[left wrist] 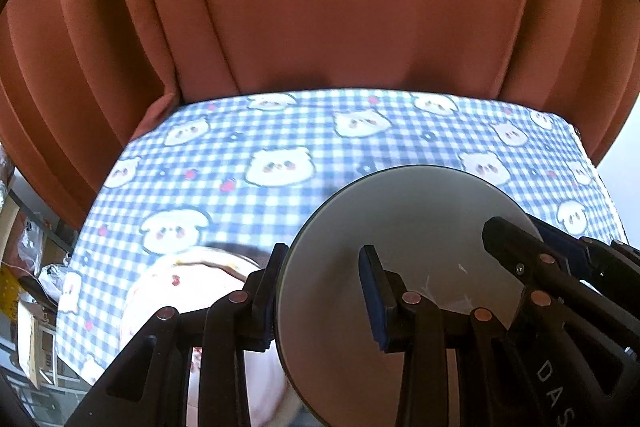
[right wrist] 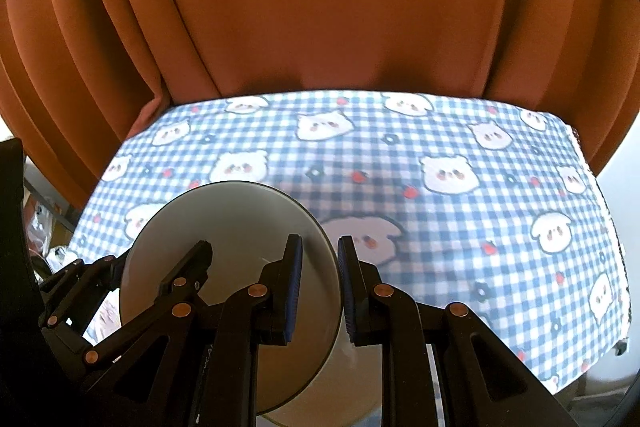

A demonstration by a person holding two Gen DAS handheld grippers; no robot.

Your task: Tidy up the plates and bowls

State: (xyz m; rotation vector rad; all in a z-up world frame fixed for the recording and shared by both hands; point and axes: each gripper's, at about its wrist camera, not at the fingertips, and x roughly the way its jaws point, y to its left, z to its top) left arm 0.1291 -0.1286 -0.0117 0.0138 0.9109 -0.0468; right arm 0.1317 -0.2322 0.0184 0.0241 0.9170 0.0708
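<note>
Held above the desk [left wrist: 280,147] by both grippers at once: one grey bowl [left wrist: 400,227], raised over the blue checked cloth [right wrist: 460,187] with white animal faces.

Left gripper [left wrist: 324,291] clamped on the left rim of the bowl, jaws narrow, one finger outside the wall and one inside. Right gripper [right wrist: 318,287] clamped on the right rim in the same way, jaws narrow, rim pinched between the blue pads [right wrist: 294,287]. Each gripper visible also from the other camera, at the opposite side of the bowl.

Bowl tilted a little toward the cameras, dark rim all around, inside pale and smooth with a few small marks.

Below and left of the bowl, near edge of the desk: a white plate [left wrist: 192,275] with a small red pattern, lying on the cloth, partly hidden by the left gripper; blurred, so details not clear.

Behind the desk, on the far side: an orange-brown curtain [left wrist: 320,7] in long folds. At the far left, beyond the desk edge, some clutter, too blurred to name.
</note>
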